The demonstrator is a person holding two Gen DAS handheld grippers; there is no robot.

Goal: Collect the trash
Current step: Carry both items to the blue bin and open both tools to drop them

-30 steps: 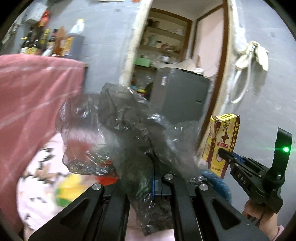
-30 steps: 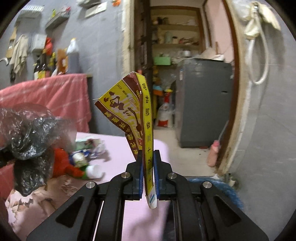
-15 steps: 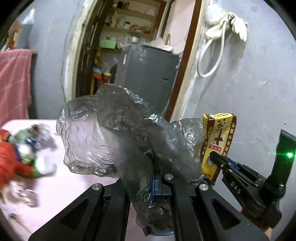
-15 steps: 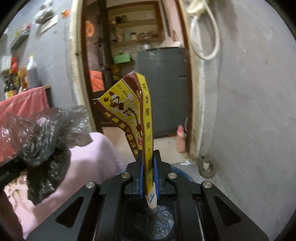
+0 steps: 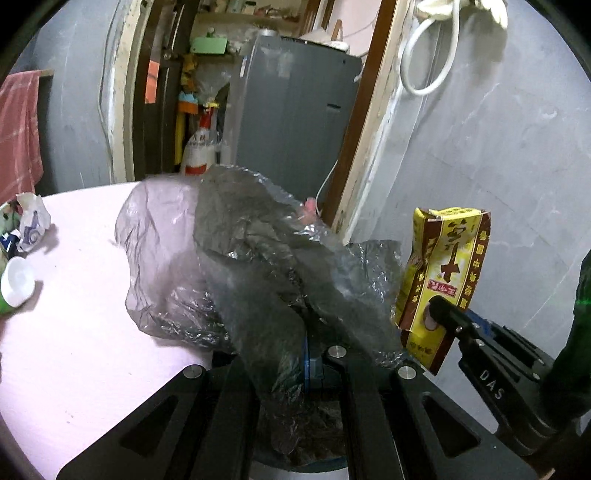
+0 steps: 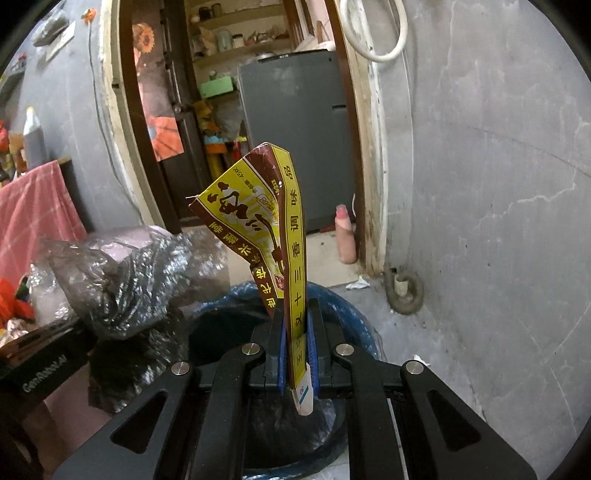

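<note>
Over the bin (image 6: 354,314), my left gripper (image 5: 314,354) is clamped on a crumpled plastic bag (image 5: 255,258); my right gripper (image 6: 297,354) pinches a flattened yellow box (image 6: 273,221).

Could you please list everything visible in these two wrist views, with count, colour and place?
Plastic bag: one, grey translucent, crumpled, clamped in the left gripper.
Seasoning box: one, yellow and brown, flattened, clamped in the right gripper.
Trash bin: one, dark with a blue liner, on the floor below both grippers.
Table: one, pink top, left of the bin.
Leftover litter: several pieces, white and green, at the table's left edge.
Grey cabinet: one, beyond the doorway.
Pink bottle: one, on the floor by the door frame.
Red cloth: one, hanging at far left.
White hose: one, looped on the wall.
Left gripper: black, jaws shut.
Right gripper: black, jaws shut.
</note>
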